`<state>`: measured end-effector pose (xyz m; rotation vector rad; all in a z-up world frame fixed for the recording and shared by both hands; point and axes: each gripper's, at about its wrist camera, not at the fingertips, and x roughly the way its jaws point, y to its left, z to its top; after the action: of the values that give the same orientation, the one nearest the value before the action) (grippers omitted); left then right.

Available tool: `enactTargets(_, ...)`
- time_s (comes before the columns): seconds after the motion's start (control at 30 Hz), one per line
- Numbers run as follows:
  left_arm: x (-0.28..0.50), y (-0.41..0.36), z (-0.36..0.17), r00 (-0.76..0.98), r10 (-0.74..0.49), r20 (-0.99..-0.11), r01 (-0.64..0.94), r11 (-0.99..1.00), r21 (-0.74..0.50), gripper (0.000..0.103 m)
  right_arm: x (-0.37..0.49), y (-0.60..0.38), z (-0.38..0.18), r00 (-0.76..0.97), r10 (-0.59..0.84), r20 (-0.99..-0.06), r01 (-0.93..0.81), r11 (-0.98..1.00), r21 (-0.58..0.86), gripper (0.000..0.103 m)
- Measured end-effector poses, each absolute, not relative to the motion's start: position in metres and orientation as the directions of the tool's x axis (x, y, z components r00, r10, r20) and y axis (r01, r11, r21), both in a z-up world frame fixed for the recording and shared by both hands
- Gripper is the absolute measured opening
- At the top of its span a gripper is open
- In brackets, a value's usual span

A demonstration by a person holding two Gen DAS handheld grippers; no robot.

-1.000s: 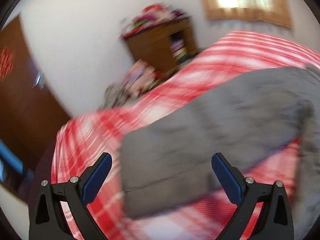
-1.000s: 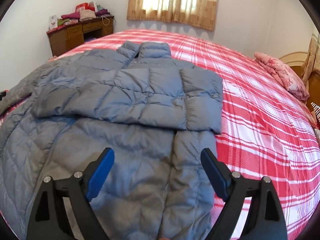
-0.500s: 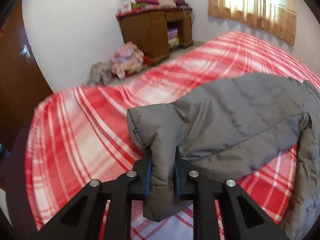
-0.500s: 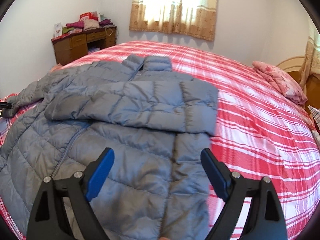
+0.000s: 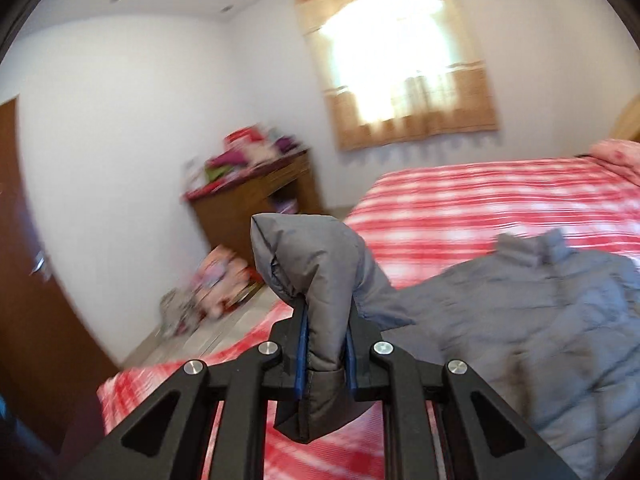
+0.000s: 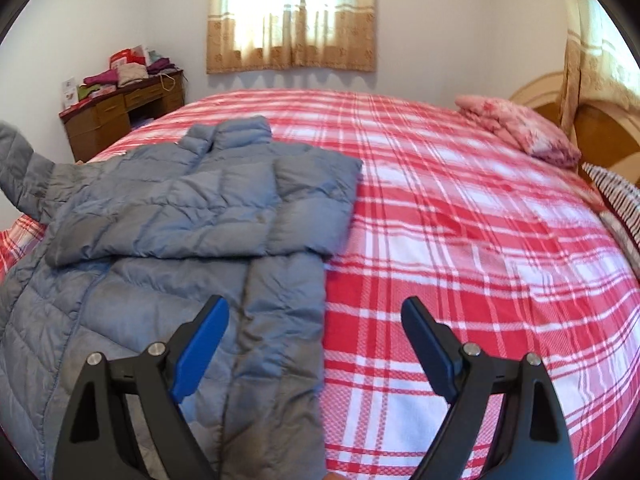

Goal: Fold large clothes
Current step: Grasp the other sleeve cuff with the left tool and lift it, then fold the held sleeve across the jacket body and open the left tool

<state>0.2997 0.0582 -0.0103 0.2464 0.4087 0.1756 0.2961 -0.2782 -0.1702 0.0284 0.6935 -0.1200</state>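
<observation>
- The left gripper (image 5: pixel 323 344) is clamped on the jacket's cuff (image 5: pixel 316 280).
- The sleeve trails right to the jacket (image 6: pixel 180 220) on the bed (image 6: pixel 460 240).
- The right gripper (image 6: pixel 316 344) gapes, empty, over the jacket's edge.
- Risk: the slick cuff slipping out mid-fold.

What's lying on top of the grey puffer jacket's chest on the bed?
One sleeve is folded across the grey quilted puffer jacket, cuff pointing left. It covers the chest and upper zip, so those stay hidden.
</observation>
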Motion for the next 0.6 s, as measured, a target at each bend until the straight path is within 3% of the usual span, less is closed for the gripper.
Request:
enactTargets(0.33, 0.307, -0.120, -0.049, 0.915, 0.011, -0.402, 0.145, 0.923, 0.356, 0.018, 0.283, -0.293, -0.180, 0.754, -0.090, -0.651, 0.135, 0.991, 0.020, 0.090)
enactTargets(0.43, 0.305, -0.160, -0.064, 0.902, -0.036, -0.431, 0.213, 0.903, 0.372, 0.046, 0.283, -0.301, -0.181, 0.744, -0.097, -0.661, 0.145, 0.989, 0.018, 0.090)
enactTargets(0.5, 0.289, -0.175, -0.066, 0.924, -0.049, -0.379, 0.209, 0.895, 0.394, 0.087, 0.283, -0.307, -0.179, 0.736, -0.103, -0.669, 0.153, 0.988, 0.016, 0.090)
enactTargets(0.6, 0.265, -0.174, -0.057, 0.956, -0.091, -0.279, 0.203, 0.891, 0.406, 0.096, 0.283, -0.312, -0.171, 0.729, -0.112, -0.675, 0.164, 0.986, 0.012, 0.090)
